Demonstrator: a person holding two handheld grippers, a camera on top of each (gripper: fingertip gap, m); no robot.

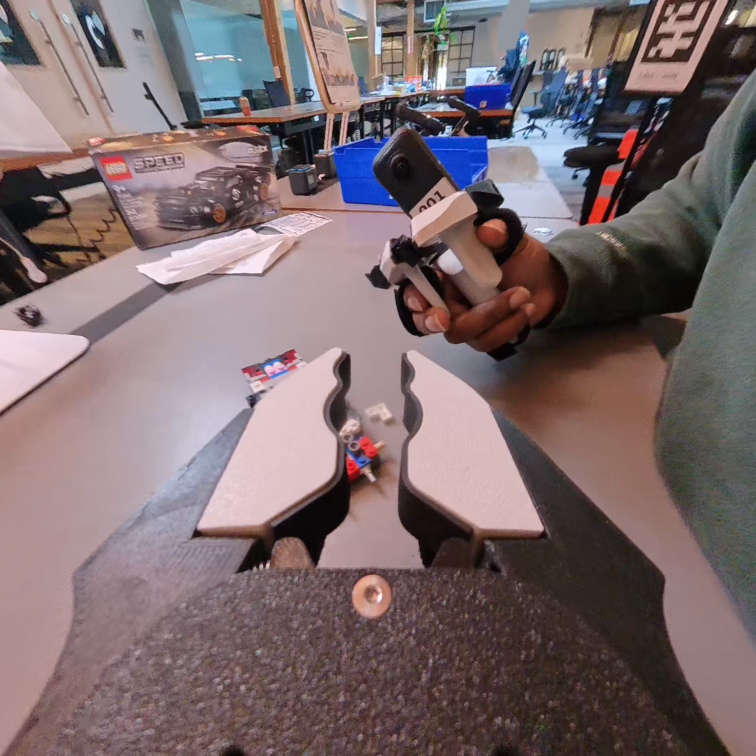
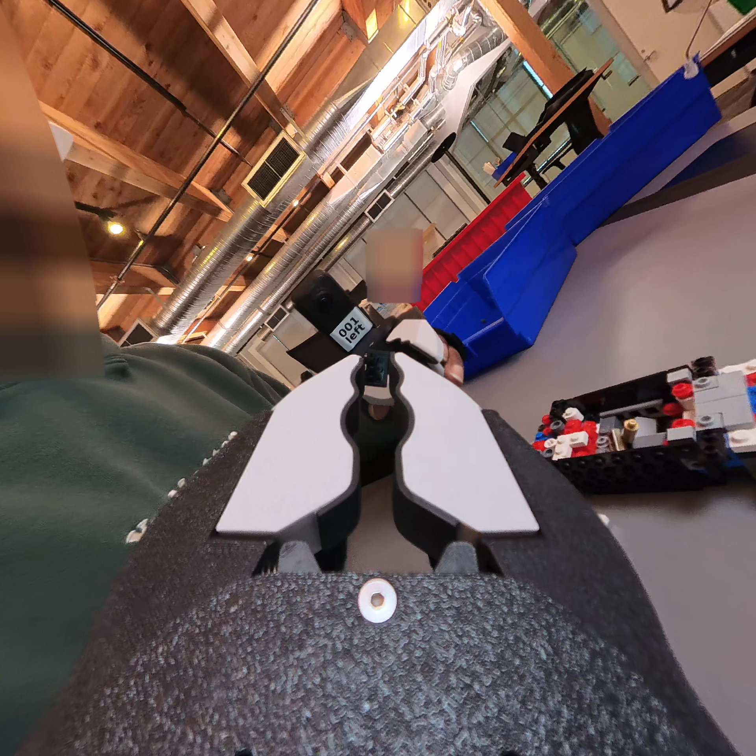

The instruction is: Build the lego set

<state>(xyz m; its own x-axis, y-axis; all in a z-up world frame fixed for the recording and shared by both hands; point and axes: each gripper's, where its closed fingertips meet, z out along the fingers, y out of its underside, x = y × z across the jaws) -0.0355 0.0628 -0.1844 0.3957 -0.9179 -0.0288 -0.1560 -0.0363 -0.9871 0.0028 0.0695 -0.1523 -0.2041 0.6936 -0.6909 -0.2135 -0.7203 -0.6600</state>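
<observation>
A small black brick (image 2: 375, 371) is pinched by the right gripper (image 2: 376, 370) at frame centre; the left gripper (image 1: 375, 360) (lower centre) is held apart over loose bricks (image 1: 360, 444).

Glossy plastic bricks (image 1: 360, 452) on smooth matt table (image 1: 204, 327); printed cardboard box (image 1: 184, 184).

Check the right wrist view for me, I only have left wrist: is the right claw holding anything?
Observer: Yes, the right claw is shut on a small black piece.
Operator: The chassis is mostly hidden in my view. What's inside?
Observer: Red, grey and white pieces on a black base, with a gold pin standing in it.
Operator: Any bin besides the blue bin?
Observer: A red bin sits next to it.
</observation>
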